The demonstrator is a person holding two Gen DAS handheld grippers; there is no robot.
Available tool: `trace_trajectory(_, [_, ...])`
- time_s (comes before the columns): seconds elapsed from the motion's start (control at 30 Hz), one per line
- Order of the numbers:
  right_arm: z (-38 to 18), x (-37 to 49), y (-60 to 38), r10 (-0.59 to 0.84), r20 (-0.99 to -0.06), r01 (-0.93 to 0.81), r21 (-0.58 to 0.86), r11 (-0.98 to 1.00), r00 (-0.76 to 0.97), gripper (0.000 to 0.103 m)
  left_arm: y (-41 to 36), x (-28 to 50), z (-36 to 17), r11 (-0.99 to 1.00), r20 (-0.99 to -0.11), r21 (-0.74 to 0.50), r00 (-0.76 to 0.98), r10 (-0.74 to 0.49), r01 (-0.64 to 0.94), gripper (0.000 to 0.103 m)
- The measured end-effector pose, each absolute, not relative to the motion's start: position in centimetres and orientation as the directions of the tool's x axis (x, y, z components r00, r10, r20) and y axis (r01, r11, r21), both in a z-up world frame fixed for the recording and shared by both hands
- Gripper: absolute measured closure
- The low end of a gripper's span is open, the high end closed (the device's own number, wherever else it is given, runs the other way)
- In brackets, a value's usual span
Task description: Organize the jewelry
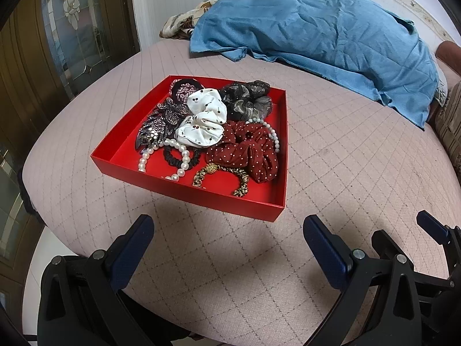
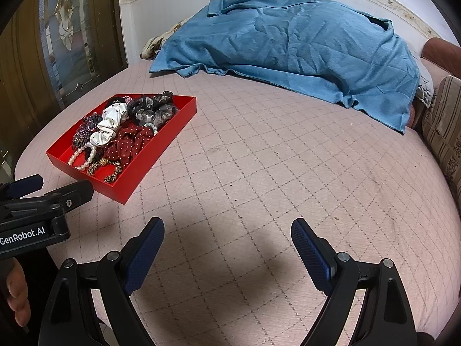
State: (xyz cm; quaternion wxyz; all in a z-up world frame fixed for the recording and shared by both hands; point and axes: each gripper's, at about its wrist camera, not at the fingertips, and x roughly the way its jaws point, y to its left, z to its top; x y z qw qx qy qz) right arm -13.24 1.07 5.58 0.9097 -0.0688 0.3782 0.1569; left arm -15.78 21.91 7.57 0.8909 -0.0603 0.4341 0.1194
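Our jewelry lies heaped in the red tray (image 1: 138, 148) just ahead of the left gripper (image 1: 227, 232), left of the right gripper (image 2: 227, 232); both gape empty; whichever piece we lift, pinch one alone, clear of tangles

A tray (image 1: 138, 160) of scrunchies (image 1: 205, 121) lies on the bed (image 1: 345, 158), a blanket (image 1: 317, 37) behind.

A home bedroom: quilted bed (image 2: 259, 158), blue blanket (image 2: 288, 46).
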Motion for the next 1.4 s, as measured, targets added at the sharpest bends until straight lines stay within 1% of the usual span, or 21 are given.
trace_trajectory(1.4, [5.48, -13.42, 1.73, 0.244, -0.711, -0.37, -0.024, 0.929, 0.659, 0.01, 22.31, -15.66, 7.22, 0.966, -0.798, -0.022, 0.586, 0.139, -0.259, 0.0])
